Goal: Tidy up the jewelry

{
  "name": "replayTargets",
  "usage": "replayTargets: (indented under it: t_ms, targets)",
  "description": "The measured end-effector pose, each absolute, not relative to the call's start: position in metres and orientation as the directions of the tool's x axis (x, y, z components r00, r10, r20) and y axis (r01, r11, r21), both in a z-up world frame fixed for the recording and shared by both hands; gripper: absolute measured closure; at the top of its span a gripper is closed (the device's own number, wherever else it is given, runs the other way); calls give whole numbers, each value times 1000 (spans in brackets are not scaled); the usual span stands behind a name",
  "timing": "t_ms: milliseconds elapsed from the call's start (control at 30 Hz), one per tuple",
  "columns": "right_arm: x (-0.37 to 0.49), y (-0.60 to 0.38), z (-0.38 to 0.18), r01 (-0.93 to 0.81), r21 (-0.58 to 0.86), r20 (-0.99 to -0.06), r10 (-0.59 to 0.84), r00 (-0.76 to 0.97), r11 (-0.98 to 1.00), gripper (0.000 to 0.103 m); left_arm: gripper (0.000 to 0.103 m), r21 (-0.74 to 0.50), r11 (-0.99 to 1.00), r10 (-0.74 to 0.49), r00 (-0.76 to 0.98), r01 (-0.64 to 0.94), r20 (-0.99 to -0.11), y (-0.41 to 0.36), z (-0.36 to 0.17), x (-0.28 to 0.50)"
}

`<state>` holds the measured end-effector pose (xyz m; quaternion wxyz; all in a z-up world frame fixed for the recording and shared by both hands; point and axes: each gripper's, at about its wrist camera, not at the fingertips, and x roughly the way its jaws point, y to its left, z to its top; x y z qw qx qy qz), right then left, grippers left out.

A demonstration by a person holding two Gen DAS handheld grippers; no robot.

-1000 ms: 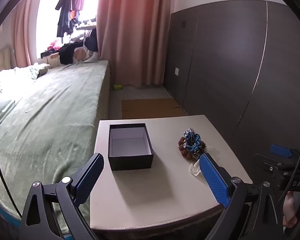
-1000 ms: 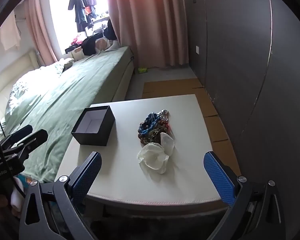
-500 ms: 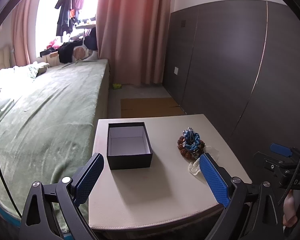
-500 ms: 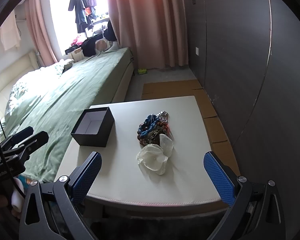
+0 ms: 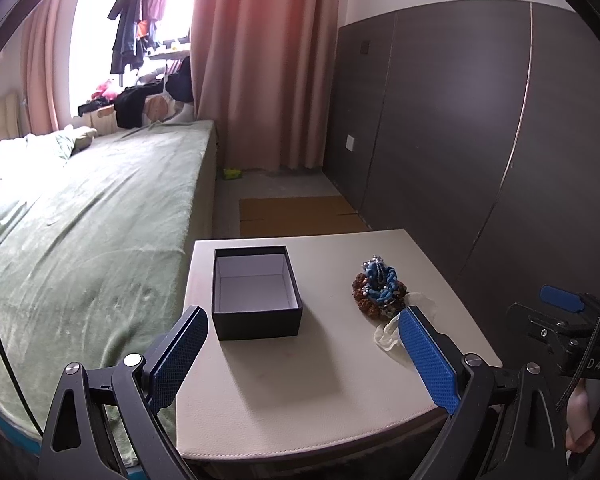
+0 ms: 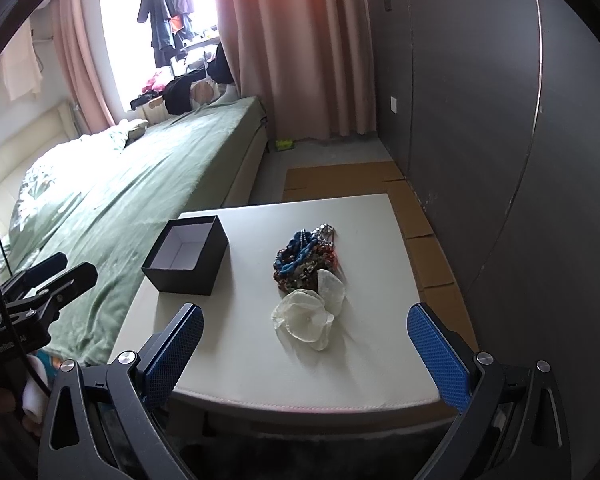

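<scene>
White table (image 6: 236, 344) beside bed; bead jewelry pile (image 6: 305, 256) mid-surface, ahead of right gripper (image 6: 305, 356), black box (image 5: 256, 292) ahead of left gripper (image 5: 300, 356), both spread apart, empty

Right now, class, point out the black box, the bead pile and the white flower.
black box (image 6: 188, 278), right wrist view, near outer wall.
bead pile (image 6: 304, 258), right wrist view, blue strands on top.
white flower (image 6: 306, 318), right wrist view, centre of petals.

White letters "DAS" legible on the black right-hand gripper body (image 5: 580, 344), at the left wrist view's right edge. Partly blurred white lettering on the black left-hand gripper body (image 6: 24, 320), unreadable.
</scene>
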<state>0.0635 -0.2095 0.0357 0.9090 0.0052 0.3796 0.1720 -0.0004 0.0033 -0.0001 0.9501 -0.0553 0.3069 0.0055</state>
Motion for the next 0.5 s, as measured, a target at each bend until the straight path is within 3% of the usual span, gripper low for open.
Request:
replayTargets:
  t_ms: [500]
  targets:
    - [64,-215,35,-297,145,-686,312,657,944,0,7,-100,994,-28,813,-38,-581,1,-1,-3]
